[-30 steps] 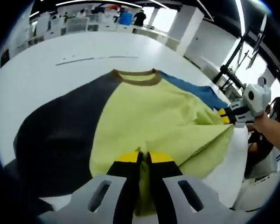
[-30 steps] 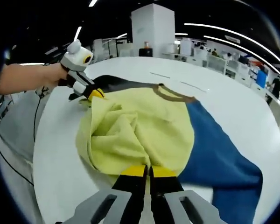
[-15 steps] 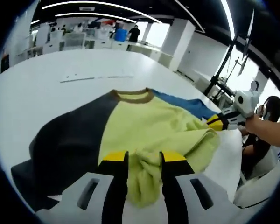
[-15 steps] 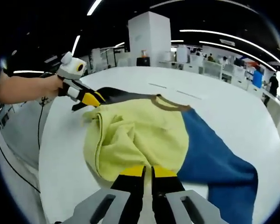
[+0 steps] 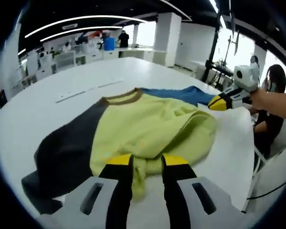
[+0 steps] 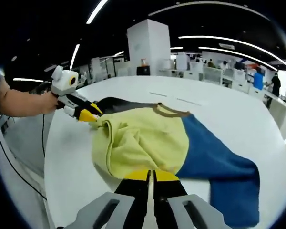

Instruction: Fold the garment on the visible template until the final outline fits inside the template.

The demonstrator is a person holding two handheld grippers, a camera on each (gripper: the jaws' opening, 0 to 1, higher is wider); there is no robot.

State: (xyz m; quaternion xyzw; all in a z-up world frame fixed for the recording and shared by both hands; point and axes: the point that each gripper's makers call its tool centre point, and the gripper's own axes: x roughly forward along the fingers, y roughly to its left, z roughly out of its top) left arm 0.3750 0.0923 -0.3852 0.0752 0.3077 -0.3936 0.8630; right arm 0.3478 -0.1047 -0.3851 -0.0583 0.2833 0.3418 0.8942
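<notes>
The left tool [image 5: 146, 164] has its yellow-tipped jaws parted, with a bunched fold of the shirt's [image 5: 148, 131] yellow hem lying between them; whether the pads touch the cloth I cannot tell. The right tool [image 6: 150, 177] has its jaws closed together on the yellow edge of the shirt [image 6: 148, 143] nearest to it.

In the left gripper view the right tool [image 5: 222, 101] comes in from the right, held by a hand [image 5: 264, 100], its yellow tips at the far corner of the folded yellow panel. In the right gripper view the left tool [image 6: 88, 116] comes in from the left, held by a hand [image 6: 40, 102], its tips at the yellow fold's corner.

The shirt lies on the white bench [image 5: 43, 105]. Its yellow middle panel is doubled over into a thick rumpled fold. A dark sleeve [image 5: 62, 152] spreads flat to one side, a blue sleeve [image 6: 224, 167] to the other. The brown collar [image 5: 121, 98] points away from the tools.

A pale strip [image 5: 88, 89] lies on the bench beyond the collar.
</notes>
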